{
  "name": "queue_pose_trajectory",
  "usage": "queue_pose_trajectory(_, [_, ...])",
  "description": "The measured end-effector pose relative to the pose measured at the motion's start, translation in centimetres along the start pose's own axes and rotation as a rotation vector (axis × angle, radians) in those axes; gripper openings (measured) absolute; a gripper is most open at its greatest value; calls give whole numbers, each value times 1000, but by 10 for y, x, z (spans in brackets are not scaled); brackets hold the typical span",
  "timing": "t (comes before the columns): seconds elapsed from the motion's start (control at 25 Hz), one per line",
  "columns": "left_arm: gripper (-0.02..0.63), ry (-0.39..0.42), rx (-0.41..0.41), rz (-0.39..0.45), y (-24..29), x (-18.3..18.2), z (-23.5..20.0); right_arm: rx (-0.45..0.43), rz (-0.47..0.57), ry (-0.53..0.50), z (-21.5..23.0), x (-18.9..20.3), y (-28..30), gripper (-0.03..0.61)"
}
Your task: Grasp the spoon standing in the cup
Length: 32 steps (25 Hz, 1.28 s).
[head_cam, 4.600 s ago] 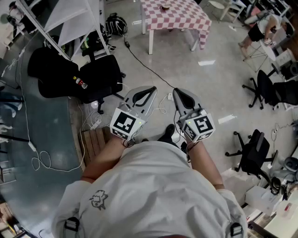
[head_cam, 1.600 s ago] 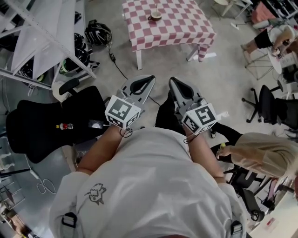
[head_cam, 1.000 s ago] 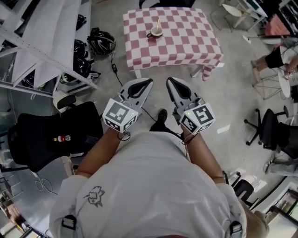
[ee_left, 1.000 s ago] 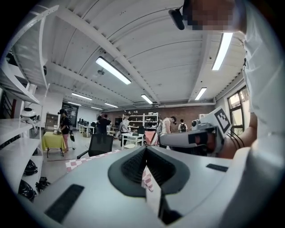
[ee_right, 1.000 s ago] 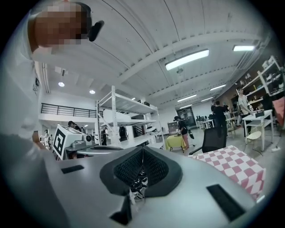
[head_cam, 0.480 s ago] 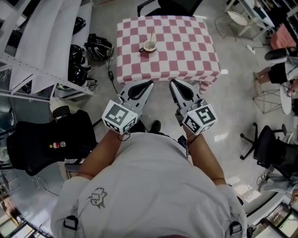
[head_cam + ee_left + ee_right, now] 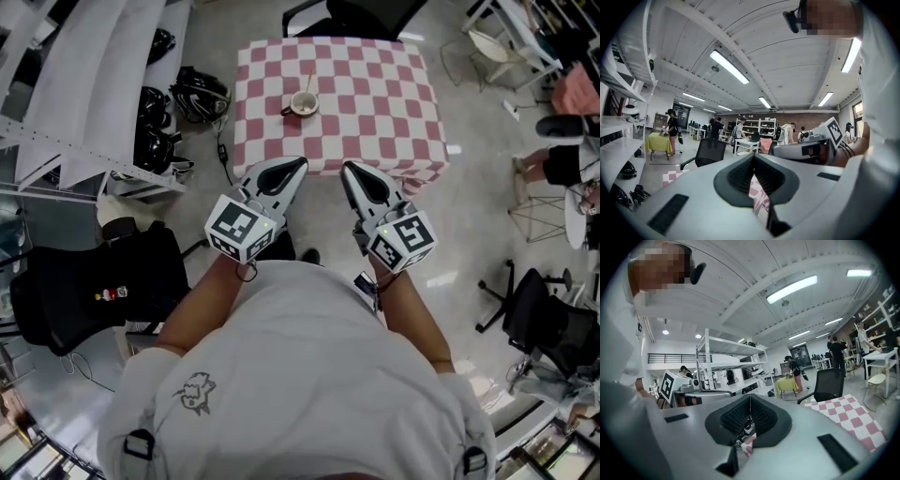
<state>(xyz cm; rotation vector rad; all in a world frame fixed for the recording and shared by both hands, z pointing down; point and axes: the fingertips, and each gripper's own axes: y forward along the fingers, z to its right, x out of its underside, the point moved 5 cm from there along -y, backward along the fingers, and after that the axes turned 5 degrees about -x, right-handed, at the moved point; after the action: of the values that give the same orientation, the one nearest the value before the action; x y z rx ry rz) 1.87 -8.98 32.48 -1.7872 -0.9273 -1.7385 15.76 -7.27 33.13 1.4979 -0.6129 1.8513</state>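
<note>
A pale cup (image 7: 302, 103) stands on the table with the red-and-white checked cloth (image 7: 375, 103), left of its middle. A thin spoon (image 7: 309, 82) stands upright in the cup. My left gripper (image 7: 299, 163) is held in front of the table's near edge, shut with nothing in it. My right gripper (image 7: 345, 168) hangs beside it, also shut and empty. Both are well short of the cup. In the left gripper view the jaws (image 7: 753, 157) meet, with checked cloth (image 7: 760, 199) behind them. In the right gripper view the jaws (image 7: 750, 397) meet, and the table (image 7: 851, 417) lies to the right.
A black office chair (image 7: 356, 14) stands at the table's far side. White shelving (image 7: 75, 84) and helmets (image 7: 199, 91) lie left of the table. Another black chair (image 7: 84, 277) is at my left, more chairs (image 7: 544, 323) at the right. People (image 7: 672, 129) stand in the background.
The table with the cup has come much closer and now lies just beyond the gripper tips. Both grippers stay shut and side by side.
</note>
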Motion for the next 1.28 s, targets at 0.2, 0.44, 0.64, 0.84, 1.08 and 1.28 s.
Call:
queue_pose_trajectory(0.2, [14, -12, 32, -5, 25, 5, -39, 9, -21, -7, 27, -7, 38, 31])
queue_pose_trajectory(0.44, [14, -29, 36, -11, 50, 0, -99, 30, -29, 0, 68, -17, 94, 31])
queue_pose_trajectory(0.64, [14, -32, 67, -24, 73, -7, -149, 54, -24, 1, 94, -29, 142, 31])
queue_pose_trajectory(0.84, [14, -20, 94, -45, 87, -11, -197, 90, -29, 9, 120, -35, 176, 32])
queue_pose_trajectory(1.08, [14, -33, 85, -66, 104, -4, -234, 87, -60, 33, 148, -24, 209, 32])
queue_pose_trajectory(1.28, [14, -34, 27, -65, 115, 1, -249, 33, -116, 41, 175, -17, 230, 32])
